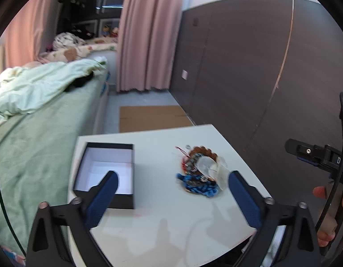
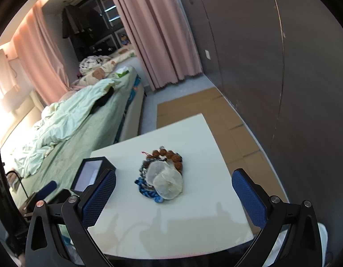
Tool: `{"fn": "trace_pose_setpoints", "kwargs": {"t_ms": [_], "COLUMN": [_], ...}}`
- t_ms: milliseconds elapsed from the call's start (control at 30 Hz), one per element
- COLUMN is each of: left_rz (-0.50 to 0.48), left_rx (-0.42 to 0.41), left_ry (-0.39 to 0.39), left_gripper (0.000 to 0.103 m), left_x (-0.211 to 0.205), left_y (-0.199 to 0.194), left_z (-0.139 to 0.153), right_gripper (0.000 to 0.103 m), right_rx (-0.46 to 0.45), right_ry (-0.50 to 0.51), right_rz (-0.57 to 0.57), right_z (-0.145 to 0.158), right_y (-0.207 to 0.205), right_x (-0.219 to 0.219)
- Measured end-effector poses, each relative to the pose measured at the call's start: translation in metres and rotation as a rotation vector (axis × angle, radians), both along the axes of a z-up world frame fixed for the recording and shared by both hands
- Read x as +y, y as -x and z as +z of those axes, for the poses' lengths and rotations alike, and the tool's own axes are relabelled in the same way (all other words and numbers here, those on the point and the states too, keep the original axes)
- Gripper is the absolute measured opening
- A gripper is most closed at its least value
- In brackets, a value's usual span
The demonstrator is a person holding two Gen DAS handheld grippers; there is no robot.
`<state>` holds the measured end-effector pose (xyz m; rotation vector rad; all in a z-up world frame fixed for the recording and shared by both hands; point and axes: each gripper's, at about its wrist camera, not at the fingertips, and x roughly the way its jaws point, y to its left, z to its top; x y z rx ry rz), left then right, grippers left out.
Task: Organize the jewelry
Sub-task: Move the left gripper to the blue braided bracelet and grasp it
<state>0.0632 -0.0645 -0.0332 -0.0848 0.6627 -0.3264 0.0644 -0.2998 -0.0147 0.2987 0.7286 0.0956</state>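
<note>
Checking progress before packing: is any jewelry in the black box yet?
No, the black box shows only its bare white inside.

Soft indoor light fills both views. Bright glare blows out the right wrist view's left edge. Gripper shadows fall on the desk (image 2: 193, 218). The left view is motion-blurred, notably the jewelry pile (image 1: 199, 173). Fisheye distortion bends the edges, with dark corners.

Both grippers tilt downward with jaws spread wide and nothing between the blue pads: the left gripper (image 1: 171, 183), the right gripper (image 2: 173, 181), a hand (image 1: 327, 213) gripping the right one's handle.
</note>
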Motion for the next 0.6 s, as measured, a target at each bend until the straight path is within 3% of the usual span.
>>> {"fn": "trace_pose_setpoints", "kwargs": {"t_ms": [167,300,600], "left_rz": [-0.069,-0.107,-0.125], "left_rx": [0.057,0.119,0.185], "left_ry": [0.020,0.032,0.029], "left_gripper": [0.082,0.070,0.064], "left_x": [-0.017,-0.027,-0.039], "left_y": [-0.016,-0.034,-0.064], "left_z": [-0.017,-0.035,-0.064], "right_gripper": [0.099,0.088,0.083], "right_rx": [0.061,0.118,0.273], "right_ry": [-0.048,-0.124,-0.257], "right_rz": [0.004,-0.002,0.012], "right_z": [-0.021,-0.040,-0.087], "right_y": [-0.013,-0.028,-0.070], "right_x": [-0.005,-0.010,-0.004]}}
